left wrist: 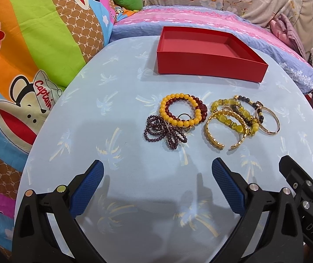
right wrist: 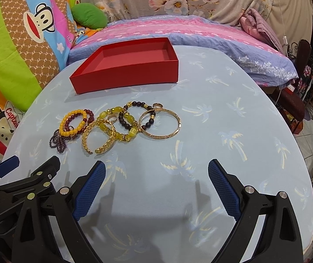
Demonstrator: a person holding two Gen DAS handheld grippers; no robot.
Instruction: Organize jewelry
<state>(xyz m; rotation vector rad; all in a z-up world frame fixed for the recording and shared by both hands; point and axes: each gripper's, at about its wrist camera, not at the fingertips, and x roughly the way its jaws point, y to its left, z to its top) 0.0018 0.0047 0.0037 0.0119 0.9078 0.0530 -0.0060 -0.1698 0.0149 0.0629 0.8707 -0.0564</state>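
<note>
Both tools, left tool [left wrist: 157, 173] and right tool [right wrist: 156, 172], are held spread, empty, near the bracelets [left wrist: 209, 120]; the red box [left wrist: 209, 65] is set far, open, to receive them.

Seven bracelets [right wrist: 103, 129], one red box [right wrist: 125, 65]

Left wrist view: low over bench [left wrist: 121, 114], facing forward, near edge. Right wrist view: same height, offset right, neighbouring tool visible at left. Both share jewelry pile [left wrist: 209, 120] [right wrist: 117, 127], red box [left wrist: 209, 65] [right wrist: 125, 76], bed [left wrist: 200, 17] [right wrist: 200, 28] behind.
</note>
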